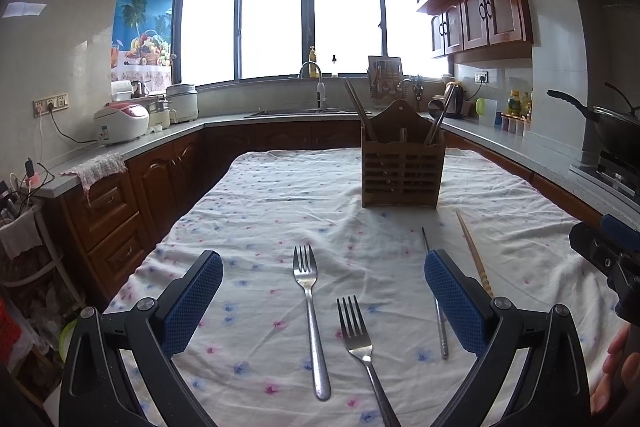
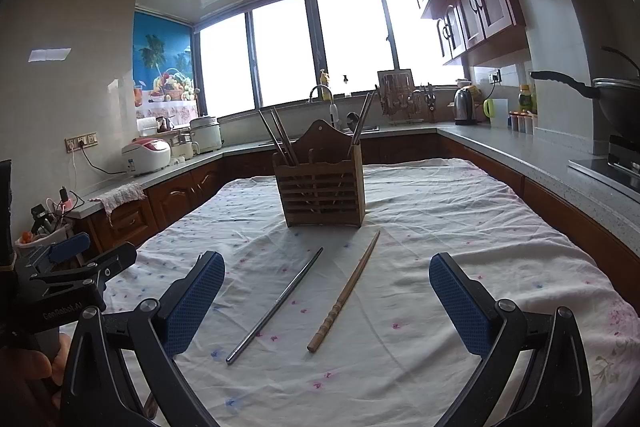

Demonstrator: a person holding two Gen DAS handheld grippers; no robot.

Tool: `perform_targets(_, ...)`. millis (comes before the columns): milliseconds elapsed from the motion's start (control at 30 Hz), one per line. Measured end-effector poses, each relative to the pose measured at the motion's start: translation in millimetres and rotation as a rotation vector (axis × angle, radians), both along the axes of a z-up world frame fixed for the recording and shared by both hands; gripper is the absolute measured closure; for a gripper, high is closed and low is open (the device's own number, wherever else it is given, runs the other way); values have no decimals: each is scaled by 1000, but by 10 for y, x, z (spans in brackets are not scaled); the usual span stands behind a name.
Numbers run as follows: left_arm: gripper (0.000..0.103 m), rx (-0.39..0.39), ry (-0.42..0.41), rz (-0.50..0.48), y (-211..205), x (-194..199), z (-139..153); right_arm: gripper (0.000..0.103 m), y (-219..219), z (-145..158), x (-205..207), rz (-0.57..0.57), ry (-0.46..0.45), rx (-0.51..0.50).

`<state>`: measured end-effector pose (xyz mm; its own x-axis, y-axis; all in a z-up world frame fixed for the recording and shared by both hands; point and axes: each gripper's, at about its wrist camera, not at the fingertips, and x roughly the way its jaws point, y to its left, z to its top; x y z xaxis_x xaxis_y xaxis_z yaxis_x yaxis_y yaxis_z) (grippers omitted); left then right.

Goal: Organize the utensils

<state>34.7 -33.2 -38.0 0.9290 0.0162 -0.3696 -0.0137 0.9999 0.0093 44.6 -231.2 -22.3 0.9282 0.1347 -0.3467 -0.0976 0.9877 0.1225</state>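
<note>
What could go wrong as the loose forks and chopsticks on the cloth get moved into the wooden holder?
1. The tablecloth is wrinkled; jaws closing on a flat fork may pinch fabric and drag it.
2. The metal chopstick is thin and smooth, so it could slip or roll.
3. The wooden holder already holds leaning sticks; a careless insertion might nudge it over.

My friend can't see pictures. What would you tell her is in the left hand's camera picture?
Two forks lie side by side on a flowery tablecloth, between the open left gripper. A metal chopstick and a wooden chopstick lie to their right, and a wooden utensil holder stands behind them.
</note>
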Motion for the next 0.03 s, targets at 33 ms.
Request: perform_targets(33,1,1,-1,0,-7,0,1,0,3,0,5,0,4,1)
